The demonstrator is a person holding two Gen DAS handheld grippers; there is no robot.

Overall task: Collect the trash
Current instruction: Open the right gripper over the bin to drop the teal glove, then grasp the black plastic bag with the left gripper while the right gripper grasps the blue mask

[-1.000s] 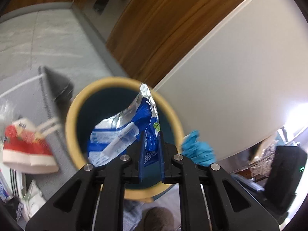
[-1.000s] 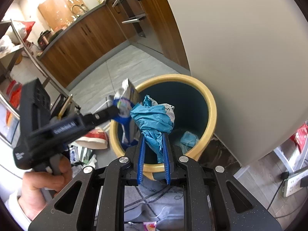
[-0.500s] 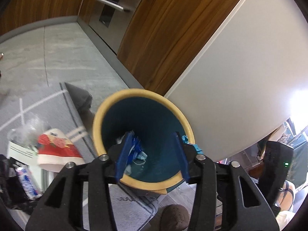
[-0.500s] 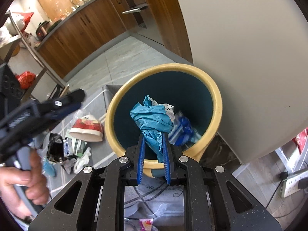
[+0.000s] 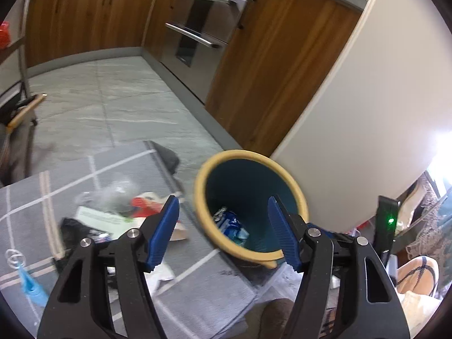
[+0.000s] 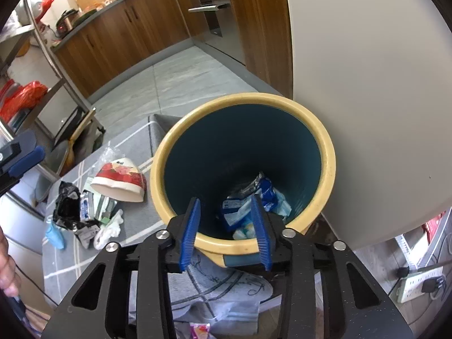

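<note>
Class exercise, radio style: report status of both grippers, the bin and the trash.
Left gripper and right gripper opening, empty. Blue wrappers in bin. Red bowl, litter on rug. Path unobstructed.

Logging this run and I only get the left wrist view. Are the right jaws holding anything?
Observer: No. The right gripper hangs over the trash bin; its jaws are opening with nothing between them.
Operator: I see a blue wrapper in the bin. Anything else down there?
Observer: Yes, the right wrist view shows crumpled light blue material beside the blue wrapper, plus a small pale item I cannot identify.
Operator: What's behind the blurry pile on the rug?
Observer: A metal rack with a red bag on its shelf.
Operator: Is my gripper visible from there?
Observer: Only part of the left gripper shows, at the left edge.
</note>
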